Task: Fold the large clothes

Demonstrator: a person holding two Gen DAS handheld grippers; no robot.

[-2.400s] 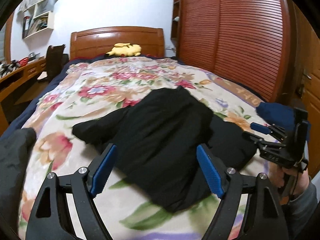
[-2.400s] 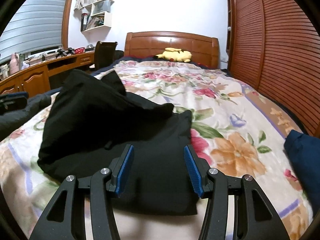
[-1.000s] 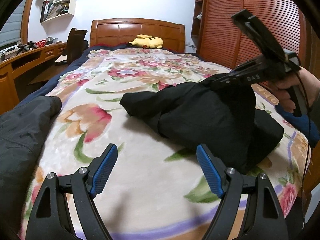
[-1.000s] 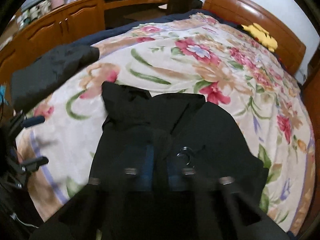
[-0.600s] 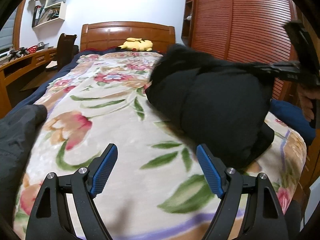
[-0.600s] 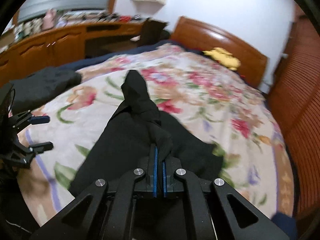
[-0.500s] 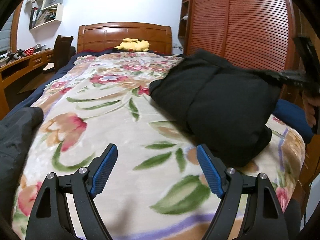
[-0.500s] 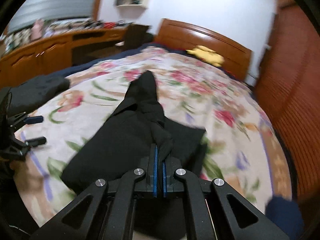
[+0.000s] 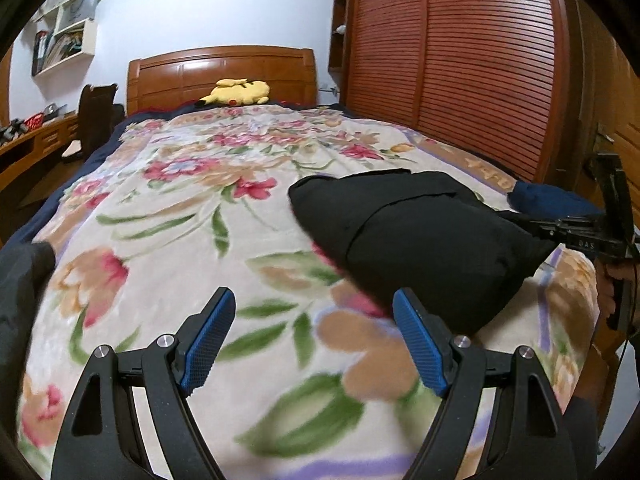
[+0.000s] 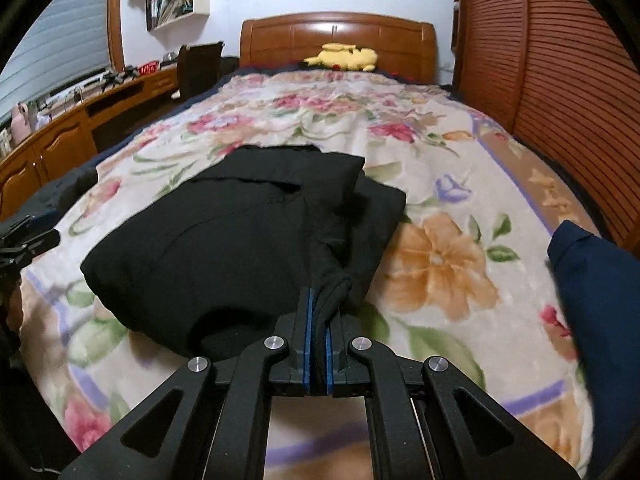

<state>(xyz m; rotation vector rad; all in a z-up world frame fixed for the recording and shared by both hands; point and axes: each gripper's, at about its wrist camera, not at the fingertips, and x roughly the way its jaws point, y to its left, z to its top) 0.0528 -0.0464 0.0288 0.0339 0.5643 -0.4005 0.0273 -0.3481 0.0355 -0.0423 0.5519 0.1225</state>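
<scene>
Right wrist view first: the right gripper (image 10: pixel 316 330) is clamped tight on a bunched corner of the black garment (image 10: pixel 240 240), blue pads pressed together with cloth pinched between them. From that pinch the garment runs away from the gripper toward the wooden headboard (image 10: pixel 340 36), its long axis roughly in line with the bed's length, folded into a thick pad lying flat on the floral blanket (image 10: pixel 440 256). Its far edge stops well short of the headboard, about midway up the bed. Just beside it, on the side away from the desk, sits a navy bundle (image 10: pixel 600 280), apart from the black cloth.

Over to the left wrist view: the left gripper (image 9: pixel 316 344) stands wide, nothing between its pads, only bare blanket (image 9: pixel 160 240) below. The black garment (image 9: pixel 420 240) lies ahead and off to that gripper's right, near but not touching. The right gripper (image 9: pixel 576 236) shows at the garment's outer corner, holding it.

So the right hand is the one on the cloth; the left is the free one and looks nearest the garment's desk-side edge. Any next fold or smoothing likely turns on that edge. Far back, a yellow plush toy (image 9: pixel 238 92) rests against the headboard (image 9: pixel 220 72).
</scene>
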